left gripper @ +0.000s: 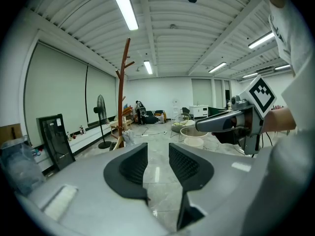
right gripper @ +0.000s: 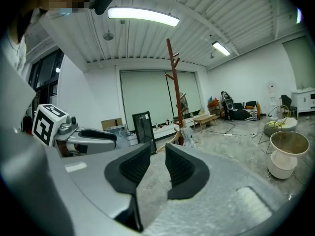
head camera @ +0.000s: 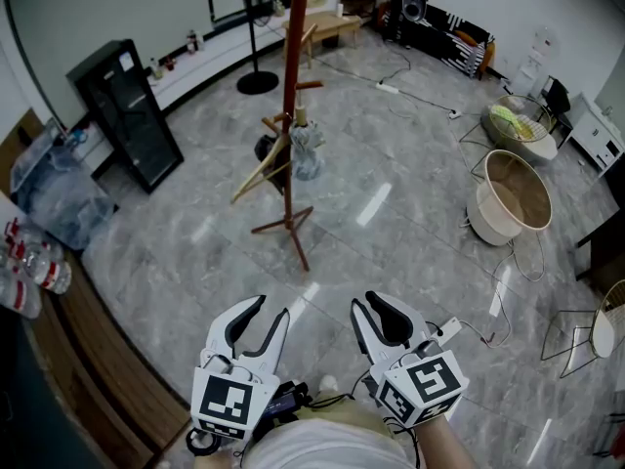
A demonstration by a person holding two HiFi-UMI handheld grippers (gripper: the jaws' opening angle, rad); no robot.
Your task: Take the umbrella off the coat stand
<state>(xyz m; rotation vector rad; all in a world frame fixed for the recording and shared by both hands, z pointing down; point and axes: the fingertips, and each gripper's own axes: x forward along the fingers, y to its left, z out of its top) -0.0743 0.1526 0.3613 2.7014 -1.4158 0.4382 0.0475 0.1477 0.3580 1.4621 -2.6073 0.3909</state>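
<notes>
Right now I have both tools low in the head view, side by side just in front of the person's body, pointing out across the grey tiled floor (head camera: 410,213). The left gripper (left gripper: 158,147) has its jaws apart with a clear gap between the black ribbed pads, and only floor shows through that gap. The right gripper (right gripper: 157,147) is the same: jaws apart, nothing between them.

The coat stand (head camera: 293,96) is a tall reddish-brown wooden pole with short pegs and spread feet, standing on the floor well ahead of both grippers. Low on it hangs a pale bluish folded bundle, which I take for the umbrella (head camera: 306,150), resting against the pole under a peg. A tan stick (head camera: 260,175) slants out from the pole just beside it; I cannot tell whether it belongs to the stand.

Left of the stand is a black cabinet (head camera: 128,115), with a standing fan (head camera: 257,37) behind. Off to the right sits a white round tub (head camera: 512,201), well apart from the stand
</notes>
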